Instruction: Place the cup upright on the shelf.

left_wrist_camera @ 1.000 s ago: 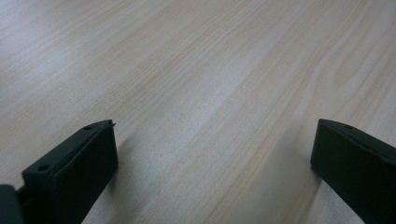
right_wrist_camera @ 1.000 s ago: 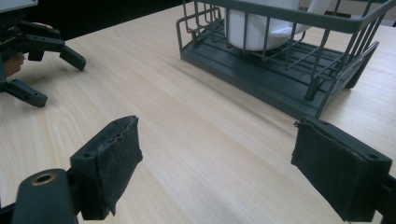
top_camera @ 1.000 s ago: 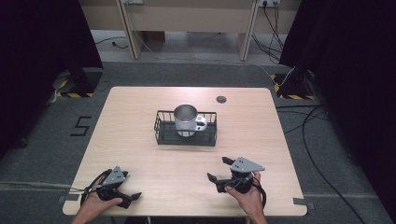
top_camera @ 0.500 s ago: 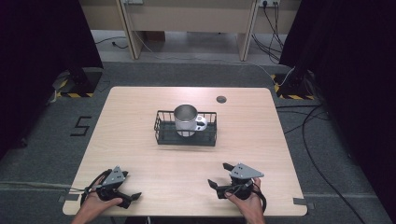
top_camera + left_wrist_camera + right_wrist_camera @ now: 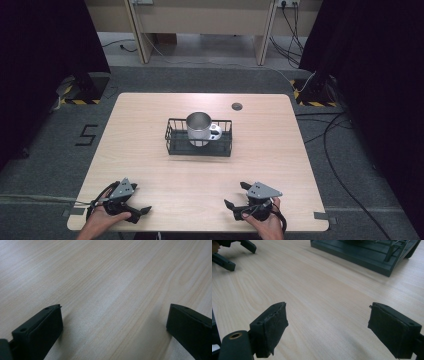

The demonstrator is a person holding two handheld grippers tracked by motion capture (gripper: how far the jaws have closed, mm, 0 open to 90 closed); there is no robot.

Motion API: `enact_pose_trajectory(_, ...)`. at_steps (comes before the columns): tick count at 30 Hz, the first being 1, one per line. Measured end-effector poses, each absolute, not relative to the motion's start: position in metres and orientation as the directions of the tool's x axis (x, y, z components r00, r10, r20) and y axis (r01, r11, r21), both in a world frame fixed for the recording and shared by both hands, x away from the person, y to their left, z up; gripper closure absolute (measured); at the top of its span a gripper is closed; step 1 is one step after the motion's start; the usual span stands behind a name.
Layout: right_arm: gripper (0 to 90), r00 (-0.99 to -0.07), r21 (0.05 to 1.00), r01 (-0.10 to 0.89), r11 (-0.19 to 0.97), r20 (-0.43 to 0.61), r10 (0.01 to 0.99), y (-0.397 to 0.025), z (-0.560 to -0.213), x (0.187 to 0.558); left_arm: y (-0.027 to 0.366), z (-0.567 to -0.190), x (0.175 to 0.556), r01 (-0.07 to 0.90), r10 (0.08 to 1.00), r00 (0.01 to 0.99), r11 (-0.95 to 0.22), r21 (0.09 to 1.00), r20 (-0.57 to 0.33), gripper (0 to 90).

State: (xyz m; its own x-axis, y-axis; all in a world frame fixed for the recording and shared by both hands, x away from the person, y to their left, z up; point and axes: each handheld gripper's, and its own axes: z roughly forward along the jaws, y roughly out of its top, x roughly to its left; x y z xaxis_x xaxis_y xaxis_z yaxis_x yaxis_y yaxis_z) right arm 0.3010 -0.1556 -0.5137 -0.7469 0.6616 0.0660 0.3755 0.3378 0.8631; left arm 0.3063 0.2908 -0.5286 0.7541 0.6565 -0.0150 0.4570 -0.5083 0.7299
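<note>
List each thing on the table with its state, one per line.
metal mug: upright, standing inside the basket, open top empty as far as visible.
wire basket: upright mid-table, holding the mug.
left gripper: open, holding nothing, near the table's front edge.
right gripper: open, holding nothing, near the front edge.

Looked like a lab recording bay: bare tabletop (image 5: 150,120) on grey carpet (image 5: 360,165), black curtains (image 5: 380,60) either side, hazard-taped stands (image 5: 312,92), loose cables (image 5: 345,130), a taped "5" (image 5: 87,135) on the floor.
</note>
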Motion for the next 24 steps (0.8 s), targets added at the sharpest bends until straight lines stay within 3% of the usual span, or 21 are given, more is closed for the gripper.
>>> enact_pose_trajectory(24, 13.4, -0.706, 0.755, 0.465, 0.462, 0.002, 0.708, -0.157, -0.526, 0.292, 0.291, -0.529, 0.306, 0.455, 0.657, 0.754, -0.508, 0.731, -0.013, 0.0)
